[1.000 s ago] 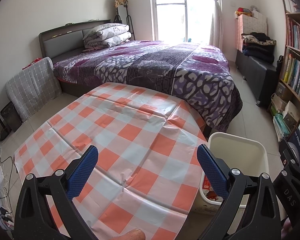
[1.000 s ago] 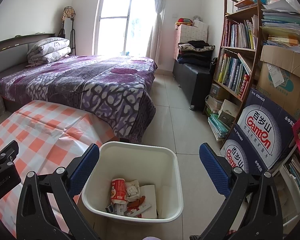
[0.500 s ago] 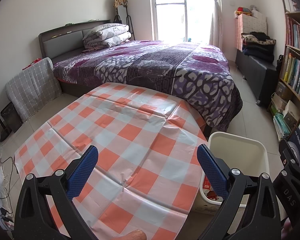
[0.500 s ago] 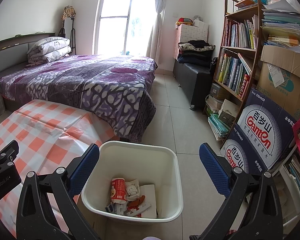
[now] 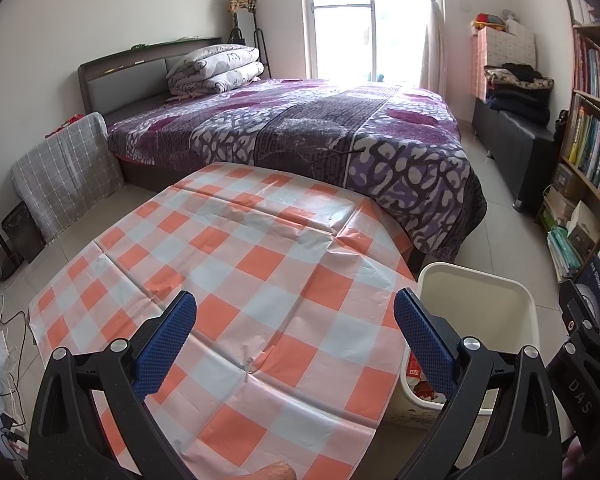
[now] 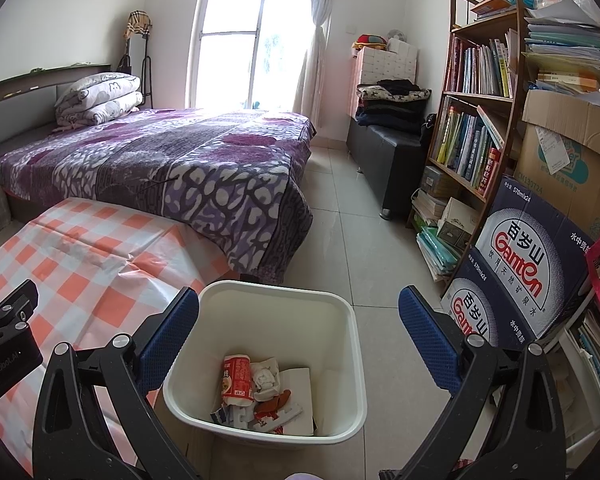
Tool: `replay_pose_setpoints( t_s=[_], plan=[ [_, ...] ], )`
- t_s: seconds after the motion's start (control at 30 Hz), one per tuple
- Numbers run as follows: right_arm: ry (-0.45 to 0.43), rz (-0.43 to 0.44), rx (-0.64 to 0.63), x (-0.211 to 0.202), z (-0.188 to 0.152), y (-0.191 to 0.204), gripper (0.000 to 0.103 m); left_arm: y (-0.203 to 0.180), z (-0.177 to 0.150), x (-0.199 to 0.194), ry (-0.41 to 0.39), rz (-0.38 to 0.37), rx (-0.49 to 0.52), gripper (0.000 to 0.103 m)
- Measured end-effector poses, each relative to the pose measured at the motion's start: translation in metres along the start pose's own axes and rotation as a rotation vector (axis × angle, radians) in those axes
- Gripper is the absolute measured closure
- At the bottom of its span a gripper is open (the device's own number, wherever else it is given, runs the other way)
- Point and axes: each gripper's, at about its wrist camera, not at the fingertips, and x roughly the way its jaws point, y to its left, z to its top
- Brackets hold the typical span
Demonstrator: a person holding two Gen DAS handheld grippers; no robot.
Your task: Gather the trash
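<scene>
Orange-and-white checked plastic cloth covers the counter (image 5: 236, 280) in a bedroom, where both claws hang spread wide and hold nothing. The left claw (image 5: 296, 336) hovers over the near part of the cloth, its blue ribbed pads (image 5: 166, 344) well apart, with bare checks showing between them. At about 4 o'clock from it, just beside the counter's corner, stands a cream plastic bin (image 5: 512, 312) on the tiled floor.

The right claw (image 6: 300, 336) hangs directly above that bin (image 6: 352, 364), its fingers framing the rim at 9 and 3 o'clock without touching it. Inside lies the collected trash: a red-and-white paper cup (image 6: 238, 378) on its side, a crumpled white tissue (image 6: 265, 376) at its 3 o'clock, a red wrapper (image 6: 274, 404) toward 6 o'clock, and a flat white sheet (image 6: 300, 396) beneath them. The body of the left claw shows at 9 o'clock in the right wrist view, over the cloth.

Beyond the counter, at 12 o'clock, a bed (image 6: 172, 164) carries a purple patterned spread and folded quilts (image 6: 100, 98) by the headboard. A bookshelf (image 6: 476, 92) packed with books stands at 2 o'clock, with blue Ganten water cartons (image 6: 532, 268) stacked at its foot and a window (image 6: 252, 36) bright behind.
</scene>
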Motion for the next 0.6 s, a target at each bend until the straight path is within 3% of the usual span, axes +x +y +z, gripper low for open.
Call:
replay_pose_setpoints(
  t_s=[0.6],
  plan=[
    [0.030,0.016,-0.012,0.003,-0.010,0.005,0.007,-0.002,-0.015,0.001,-0.006,-0.020,0.015,0.007]
  ],
)
